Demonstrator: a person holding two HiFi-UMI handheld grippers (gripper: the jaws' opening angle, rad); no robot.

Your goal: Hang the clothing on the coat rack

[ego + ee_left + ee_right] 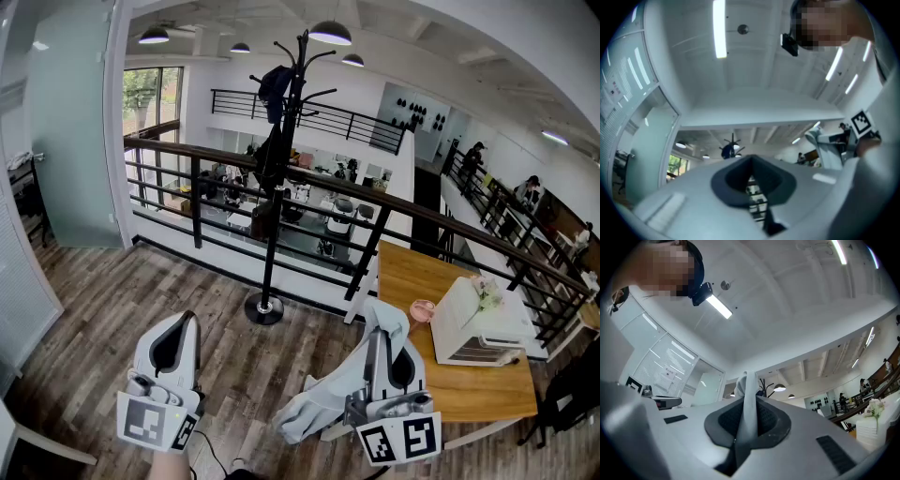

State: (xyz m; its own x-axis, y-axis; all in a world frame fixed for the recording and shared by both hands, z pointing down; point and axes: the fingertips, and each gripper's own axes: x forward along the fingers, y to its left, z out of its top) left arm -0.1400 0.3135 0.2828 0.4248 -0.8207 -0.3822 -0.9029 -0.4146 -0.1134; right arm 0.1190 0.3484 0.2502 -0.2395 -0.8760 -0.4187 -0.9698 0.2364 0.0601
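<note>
A black coat rack point(274, 216) stands on the wood floor by the railing, with a dark garment point(275, 86) hanging from its upper hooks. My right gripper point(384, 332) is shut on a pale grey garment point(323, 401), which droops below and to the left of it. In the right gripper view the cloth point(746, 397) rises between the jaws of the right gripper point(749, 405), and the coat rack point(764, 386) shows just behind. My left gripper point(187, 321) points upward at the lower left, shut and holding nothing. The left gripper point(752, 164) looks toward the far coat rack point(732, 146).
A black railing point(187, 178) runs behind the rack, with a drop to a lower floor beyond it. A wooden table point(424, 277) at the right carries a white box point(473, 323) and a pink cup point(421, 310). A glass partition point(70, 122) stands at the left.
</note>
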